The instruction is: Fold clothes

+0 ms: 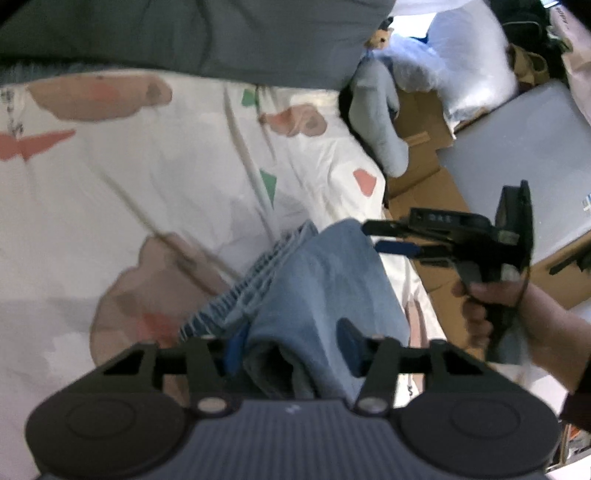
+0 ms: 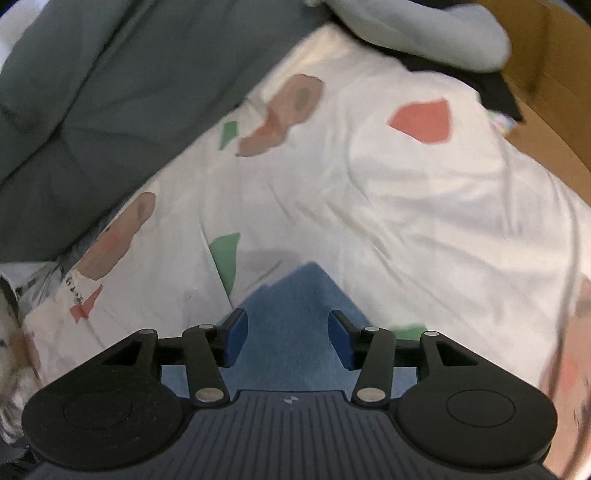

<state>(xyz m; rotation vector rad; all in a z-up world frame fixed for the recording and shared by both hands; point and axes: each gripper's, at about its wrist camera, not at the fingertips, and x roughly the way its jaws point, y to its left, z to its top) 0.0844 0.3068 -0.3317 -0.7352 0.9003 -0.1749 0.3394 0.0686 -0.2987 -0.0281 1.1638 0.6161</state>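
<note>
Here 1 pair of jeans point(image 1: 325, 291) is seen on the bed sheet point(image 1: 110, 177); 1 fold is gripped by the left claw point(image 1: 291, 349), while the right claw point(image 2: 286, 339) is held wide, empty, above the denim.

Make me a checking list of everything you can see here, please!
Surface: white bedsheet with pink, red and green shapes.
Job's things: blue jeans, bunched and lifted.
Clutter: grey blanket, pale blue garment.
Grippers: left gripper with jeans between its fingers, grip unclear; right gripper open above blue cloth, held by a hand.
Cables: nothing seen.
Surroundings: cardboard boxes, grey panel.
</note>
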